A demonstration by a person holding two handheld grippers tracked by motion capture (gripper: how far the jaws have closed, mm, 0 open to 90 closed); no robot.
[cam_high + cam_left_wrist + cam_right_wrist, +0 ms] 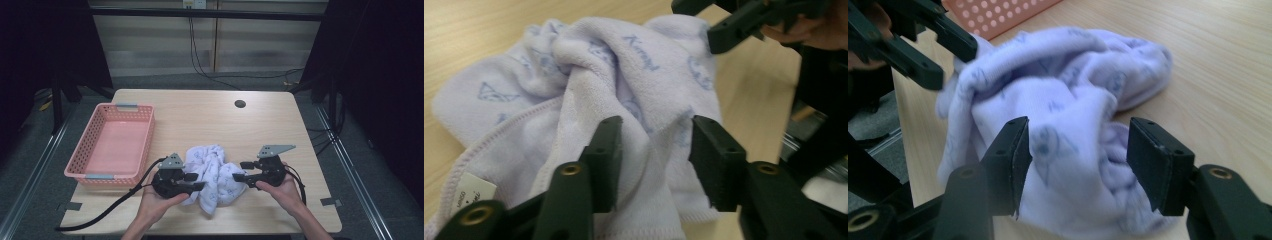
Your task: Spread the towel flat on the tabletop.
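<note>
High view: a crumpled pale towel (212, 177) is seen on the bench (210, 115), flanked by the left gripper (196, 181) and right gripper (240, 170), both spread wide, nothing gripped. Grasping seems pending; each must be closed on cloth.

**Three cameras on one crumpled towel**

The high view looks forward and down from above the near edge of the desk (280, 115), taking in its whole top. Each gripper view sits low and close behind its own jaws. Both face inward over the near edge at the towel (624, 80), from opposite sides, and each catches the other gripper beyond it: the right gripper (744, 25), the left gripper (923, 45).
</note>
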